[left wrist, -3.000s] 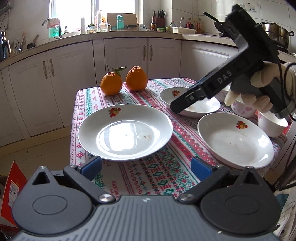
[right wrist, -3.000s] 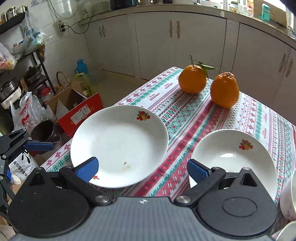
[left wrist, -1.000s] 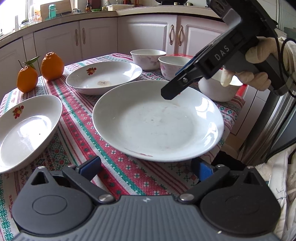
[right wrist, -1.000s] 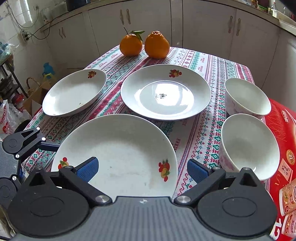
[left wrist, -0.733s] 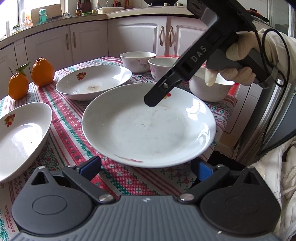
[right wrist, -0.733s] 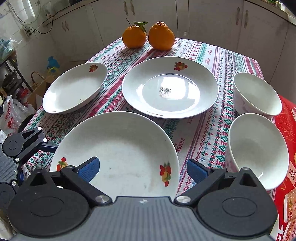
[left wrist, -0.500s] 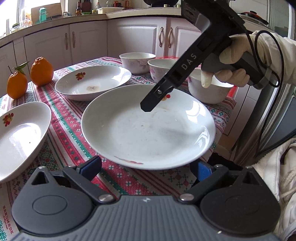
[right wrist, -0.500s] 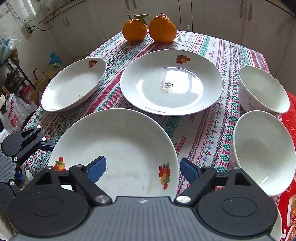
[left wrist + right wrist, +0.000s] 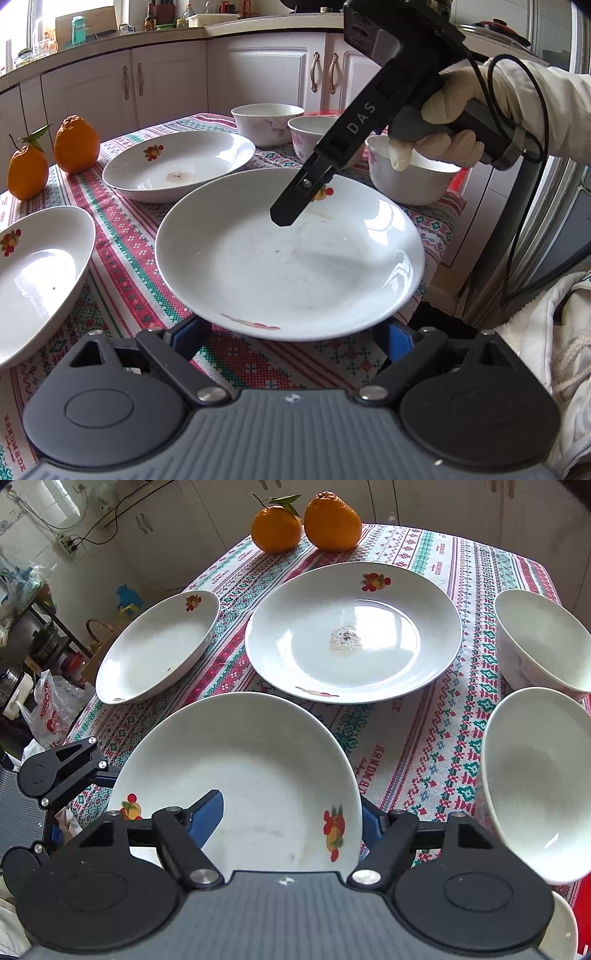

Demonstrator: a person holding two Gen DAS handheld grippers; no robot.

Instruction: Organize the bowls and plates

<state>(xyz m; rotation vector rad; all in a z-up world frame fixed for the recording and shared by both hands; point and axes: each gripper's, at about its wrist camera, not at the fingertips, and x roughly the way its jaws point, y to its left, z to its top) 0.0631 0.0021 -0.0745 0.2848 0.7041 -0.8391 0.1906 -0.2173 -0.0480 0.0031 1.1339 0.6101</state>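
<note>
Closer now than a second ago, the right gripper [image 9: 291,821] has its fingers apart astride the near plate's [image 9: 251,760] rim at the table's front edge; the left gripper [image 9: 291,338] stays open below it.

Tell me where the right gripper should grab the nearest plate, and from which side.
Grip the plate by its near rim, coming in low from the table's near edge, where the right gripper sits open. It is wide and shallow; only the thin rim, lifted off the tablecloth, fits between the fingers.
</note>
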